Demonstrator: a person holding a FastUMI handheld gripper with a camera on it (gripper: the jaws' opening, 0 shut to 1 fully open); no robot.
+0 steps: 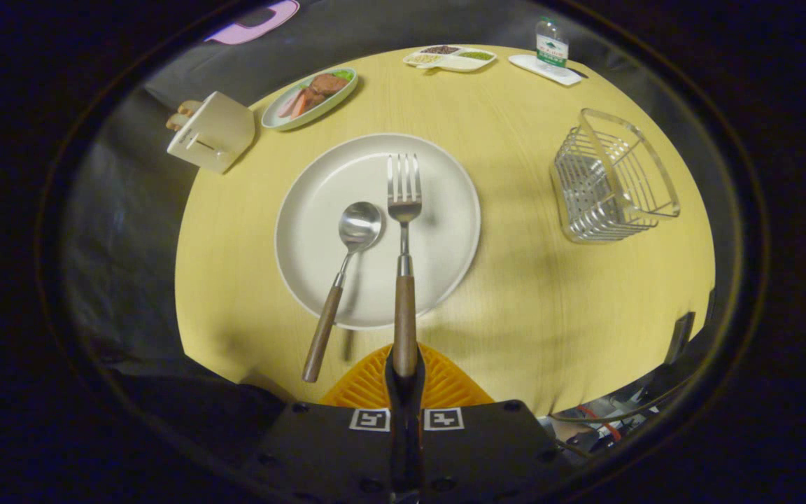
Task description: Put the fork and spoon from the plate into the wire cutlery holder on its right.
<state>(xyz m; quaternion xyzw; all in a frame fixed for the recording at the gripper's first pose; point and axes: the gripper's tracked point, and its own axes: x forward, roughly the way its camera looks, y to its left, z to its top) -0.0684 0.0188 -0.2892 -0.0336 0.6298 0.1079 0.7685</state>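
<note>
Your gripper (404, 374) has its fingers pressed together on the wooden handle of the steel fork (404, 231), tines over the round white plate (445, 231). The wooden-handled spoon (347, 269) lies on that plate; the wire cutlery holder (613, 178) stands well apart on the yellow table (536, 308).

Gripper-mounted fisheye looks steeply down, near above the plate (319, 210) on the table (550, 301).

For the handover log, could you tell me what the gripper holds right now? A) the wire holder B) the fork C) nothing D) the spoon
B: the gripper is shut on the fork by its wooden handle, tines over the plate; the spoon lies free beside it.
</note>
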